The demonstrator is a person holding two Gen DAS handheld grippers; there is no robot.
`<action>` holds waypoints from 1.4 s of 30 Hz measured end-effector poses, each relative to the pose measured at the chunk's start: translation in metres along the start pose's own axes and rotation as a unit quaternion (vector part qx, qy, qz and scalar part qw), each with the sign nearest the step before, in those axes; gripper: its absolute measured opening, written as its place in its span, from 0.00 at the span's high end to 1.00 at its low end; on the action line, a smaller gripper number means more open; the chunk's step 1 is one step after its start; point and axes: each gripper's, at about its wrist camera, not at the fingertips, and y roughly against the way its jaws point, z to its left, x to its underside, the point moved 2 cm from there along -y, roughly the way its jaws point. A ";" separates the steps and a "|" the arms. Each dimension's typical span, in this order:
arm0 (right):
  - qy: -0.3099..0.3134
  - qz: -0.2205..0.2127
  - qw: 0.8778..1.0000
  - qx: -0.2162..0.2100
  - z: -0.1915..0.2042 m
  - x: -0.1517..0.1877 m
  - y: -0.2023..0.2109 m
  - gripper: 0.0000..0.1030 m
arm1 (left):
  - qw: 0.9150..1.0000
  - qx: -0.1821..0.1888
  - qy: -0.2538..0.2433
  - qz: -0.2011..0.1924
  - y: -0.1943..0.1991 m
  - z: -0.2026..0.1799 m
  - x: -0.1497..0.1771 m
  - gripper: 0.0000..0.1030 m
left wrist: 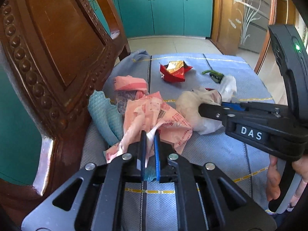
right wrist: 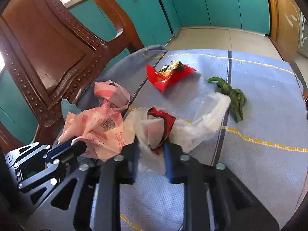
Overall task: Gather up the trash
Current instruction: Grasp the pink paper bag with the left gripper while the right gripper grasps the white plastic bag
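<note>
Carved chair back (left wrist: 57,61) crowding left; bare tablecloth (right wrist: 259,115) rightward

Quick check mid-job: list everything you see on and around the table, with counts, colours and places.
pink plastic bag: one, pink with red print, near left of table, pinched in left claw
second pink bag: one, pink, behind the first
white plastic bag: one, translucent white, red wrapper inside, gripped by right claw
red snack wrapper: one, red and gold, far centre
green scrap: one, dark green, far right
teal cloth: one, by the chair
tablecloth: one, blue, yellow lines
wooden chair: one, brown, left
cabinets: teal, background
left claw: shut on pink bag
right claw: shut on white bag
hand: one, right edge
</note>
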 end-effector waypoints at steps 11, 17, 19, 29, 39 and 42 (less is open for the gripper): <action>-0.041 -0.102 0.994 0.018 -0.041 -0.002 0.101 0.82 | 0.987 0.150 0.023 -0.048 0.035 -0.015 -0.005 0.94; -0.056 -0.102 0.991 0.062 -0.064 0.000 0.119 0.82 | 0.970 0.239 0.047 0.000 0.021 -0.030 -0.002 0.94; -0.055 -0.091 0.992 0.070 -0.066 0.001 0.117 0.82 | 0.970 0.239 0.046 0.019 0.014 -0.036 0.001 0.93; -0.033 -0.057 0.992 0.104 -0.063 0.006 0.102 0.80 | 0.984 0.181 0.007 0.005 0.014 -0.048 0.004 0.44; -0.030 -0.020 0.992 0.125 -0.066 0.011 0.087 0.64 | 0.983 0.173 0.030 0.050 -0.025 -0.046 0.000 0.16; -0.030 -0.019 0.990 0.137 -0.067 0.012 0.086 0.48 | 0.984 0.167 0.024 0.059 -0.034 -0.049 0.000 0.15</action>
